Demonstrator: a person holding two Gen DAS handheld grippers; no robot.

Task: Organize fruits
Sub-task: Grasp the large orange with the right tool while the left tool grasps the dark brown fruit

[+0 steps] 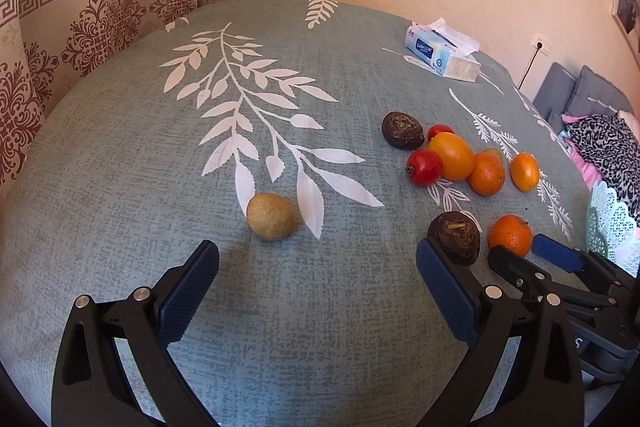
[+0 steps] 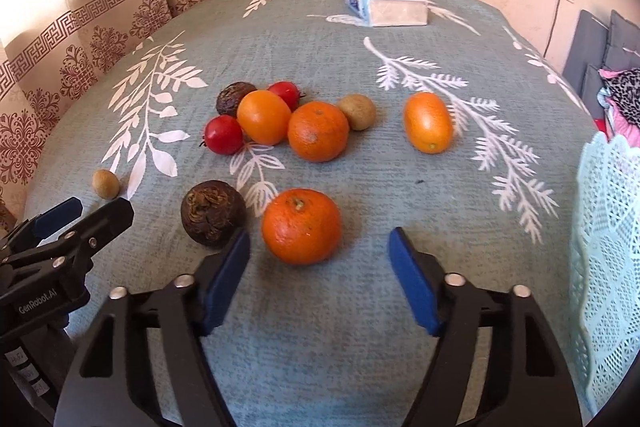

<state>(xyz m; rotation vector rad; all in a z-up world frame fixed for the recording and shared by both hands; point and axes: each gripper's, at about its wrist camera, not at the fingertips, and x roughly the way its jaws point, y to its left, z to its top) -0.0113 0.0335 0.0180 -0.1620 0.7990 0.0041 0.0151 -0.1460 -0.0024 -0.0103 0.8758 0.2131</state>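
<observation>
Fruit lies on a grey-green leaf-print cloth (image 2: 360,187). My right gripper (image 2: 320,239) is open, its blue pads either side of the near part of an orange (image 2: 302,225) without touching it. A dark wrinkled fruit (image 2: 212,211) rests just left of its left finger. My left gripper (image 1: 318,251) is open and empty, with a small tan fruit (image 1: 271,215) just ahead of its left finger. Further back lies a cluster: an orange (image 2: 318,131), a smooth orange fruit (image 2: 264,117), two red fruits (image 2: 223,134), another dark fruit (image 2: 232,97) and a tan one (image 2: 357,111). An oval orange fruit (image 2: 428,122) sits apart.
A pale mint lattice basket (image 2: 608,227) stands at the right edge of the surface. A tissue box (image 2: 384,3) sits at the far side. Patterned curtains hang on the left; grey cushions and leopard-print fabric (image 1: 604,143) lie beyond the right edge.
</observation>
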